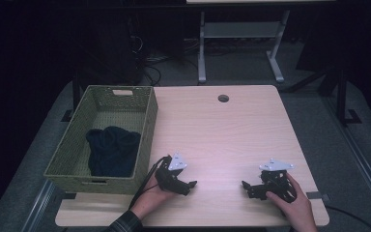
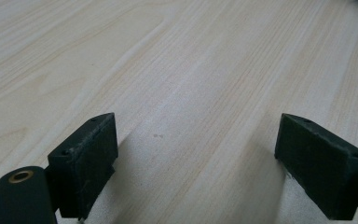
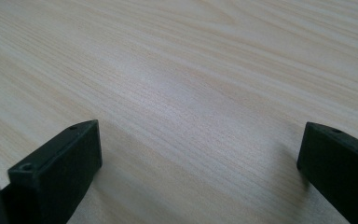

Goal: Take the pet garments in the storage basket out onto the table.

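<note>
Both grippers rest on the light wooden table (image 1: 222, 130) near its front edge. My left gripper (image 1: 192, 185) lies at the front left, a hand around it, open and pointing right. My right gripper (image 1: 246, 186) lies at the front right, also held by a hand, open and pointing left. In the left gripper view, the left gripper (image 2: 196, 140) has its jaws wide apart over bare wood. The right gripper (image 3: 200, 144) in its own view stands just as wide, with nothing between the jaws. A dark blue cloth (image 1: 113, 150) lies bundled inside a green woven basket (image 1: 147, 125) at the table's left side.
A round cable hole (image 1: 223, 98) sits near the table's far edge. Beyond the table stands a white table frame (image 1: 241, 43) on a grey floor, with cables near dark equipment at the back left.
</note>
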A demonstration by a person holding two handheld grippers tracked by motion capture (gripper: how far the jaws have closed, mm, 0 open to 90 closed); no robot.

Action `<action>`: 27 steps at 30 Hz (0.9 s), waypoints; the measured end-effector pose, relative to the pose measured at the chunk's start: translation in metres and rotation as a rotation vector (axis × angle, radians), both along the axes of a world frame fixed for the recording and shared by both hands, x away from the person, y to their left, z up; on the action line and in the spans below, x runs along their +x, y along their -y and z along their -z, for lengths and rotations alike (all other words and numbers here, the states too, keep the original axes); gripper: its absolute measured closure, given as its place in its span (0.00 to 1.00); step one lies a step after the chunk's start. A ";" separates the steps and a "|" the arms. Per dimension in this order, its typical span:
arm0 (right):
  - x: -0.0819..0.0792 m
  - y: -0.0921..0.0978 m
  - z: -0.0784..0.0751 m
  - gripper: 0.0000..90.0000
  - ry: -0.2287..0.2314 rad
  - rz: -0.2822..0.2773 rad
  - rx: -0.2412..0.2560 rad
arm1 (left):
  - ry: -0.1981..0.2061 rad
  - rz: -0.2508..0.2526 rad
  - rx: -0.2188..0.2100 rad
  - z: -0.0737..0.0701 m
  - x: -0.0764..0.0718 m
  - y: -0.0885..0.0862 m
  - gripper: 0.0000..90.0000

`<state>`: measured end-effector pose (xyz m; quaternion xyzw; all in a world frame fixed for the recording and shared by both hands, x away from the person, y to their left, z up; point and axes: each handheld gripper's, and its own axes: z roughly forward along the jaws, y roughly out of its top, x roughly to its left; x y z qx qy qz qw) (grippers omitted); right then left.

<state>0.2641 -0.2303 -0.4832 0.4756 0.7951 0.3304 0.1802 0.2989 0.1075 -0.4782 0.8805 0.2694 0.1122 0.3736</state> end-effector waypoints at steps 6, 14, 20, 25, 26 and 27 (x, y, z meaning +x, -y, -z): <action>0.000 0.000 0.000 0.00 0.000 0.000 0.000 | 0.000 0.000 0.000 0.000 0.000 0.000 0.14; 0.000 0.000 0.000 0.00 0.000 0.000 -0.001 | -0.021 -0.010 0.031 -0.004 0.000 0.003 0.14; 0.000 0.000 0.000 0.00 0.000 0.000 0.000 | -0.038 -0.012 0.044 -0.008 0.000 0.003 0.15; 0.000 0.000 0.000 0.00 0.000 0.000 0.000 | -0.046 -0.016 0.033 -0.011 0.001 0.002 0.15; 0.000 0.000 0.000 0.00 0.000 0.000 0.000 | -0.046 -0.016 0.031 -0.012 0.001 0.001 0.15; 0.000 0.000 0.000 0.00 0.000 0.000 0.000 | -0.048 -0.016 0.028 -0.012 0.001 0.001 0.15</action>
